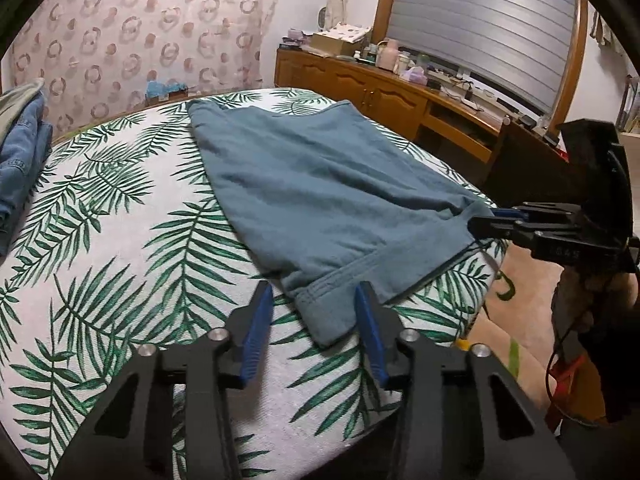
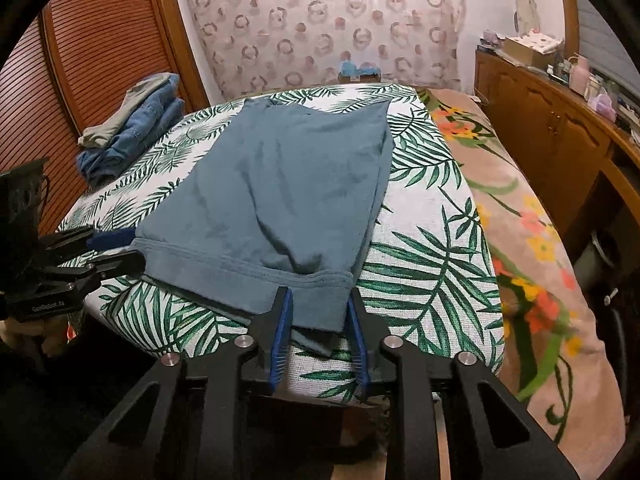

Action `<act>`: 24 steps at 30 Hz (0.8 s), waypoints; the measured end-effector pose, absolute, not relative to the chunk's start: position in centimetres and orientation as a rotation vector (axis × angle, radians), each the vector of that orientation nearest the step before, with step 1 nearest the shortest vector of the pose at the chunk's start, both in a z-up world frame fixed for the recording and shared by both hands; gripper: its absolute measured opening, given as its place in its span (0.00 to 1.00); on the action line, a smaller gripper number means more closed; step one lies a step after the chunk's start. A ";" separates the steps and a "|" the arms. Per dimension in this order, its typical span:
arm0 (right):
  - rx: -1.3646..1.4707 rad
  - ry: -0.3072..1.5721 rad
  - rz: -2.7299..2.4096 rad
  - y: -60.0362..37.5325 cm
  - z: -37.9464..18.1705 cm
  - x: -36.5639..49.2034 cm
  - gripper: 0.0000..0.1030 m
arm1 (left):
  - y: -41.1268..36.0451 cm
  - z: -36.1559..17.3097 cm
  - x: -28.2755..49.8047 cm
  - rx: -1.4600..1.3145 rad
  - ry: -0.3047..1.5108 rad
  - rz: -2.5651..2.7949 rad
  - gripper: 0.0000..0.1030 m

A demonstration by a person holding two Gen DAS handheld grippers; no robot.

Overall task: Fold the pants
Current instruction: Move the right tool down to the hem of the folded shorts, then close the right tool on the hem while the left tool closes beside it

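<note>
The teal-blue pants (image 1: pixel 320 184) lie flat on a leaf-print board (image 1: pixel 120 240), hem end nearest me. My left gripper (image 1: pixel 316 312) is open, its blue pads astride the near left hem corner. My right gripper (image 2: pixel 320 320) is open, its pads astride the right hem corner of the pants (image 2: pixel 288 184). In the left wrist view the right gripper (image 1: pixel 484 220) sits at the pants' right corner. In the right wrist view the left gripper (image 2: pixel 116 248) sits at the left hem corner.
Folded jeans and other clothes (image 2: pixel 132 128) are stacked at the far left of the board (image 2: pixel 432 248). A wooden sideboard (image 1: pixel 380 92) with clutter runs along the right. A floral blanket (image 2: pixel 520 220) lies right of the board.
</note>
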State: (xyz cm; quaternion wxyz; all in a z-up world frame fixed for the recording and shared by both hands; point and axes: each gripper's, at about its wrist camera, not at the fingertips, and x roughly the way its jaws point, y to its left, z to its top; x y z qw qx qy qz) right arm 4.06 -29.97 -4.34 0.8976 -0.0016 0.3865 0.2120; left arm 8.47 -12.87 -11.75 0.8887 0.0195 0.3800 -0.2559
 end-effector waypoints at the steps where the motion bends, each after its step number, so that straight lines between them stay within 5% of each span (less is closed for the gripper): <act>1: 0.002 0.796 0.440 -30.0 -4.3 4.0 0.16 | -12.9 -11.8 8.4 0.038 0.791 -0.537 0.37; 16: 0.023 0.785 0.452 -29.5 -4.4 3.7 0.12 | -13.7 -11.8 8.5 0.043 0.787 -0.526 0.35; 24: 0.049 0.745 0.484 -29.2 -3.8 3.4 0.09 | -13.6 -10.9 8.0 0.051 0.751 -0.537 0.13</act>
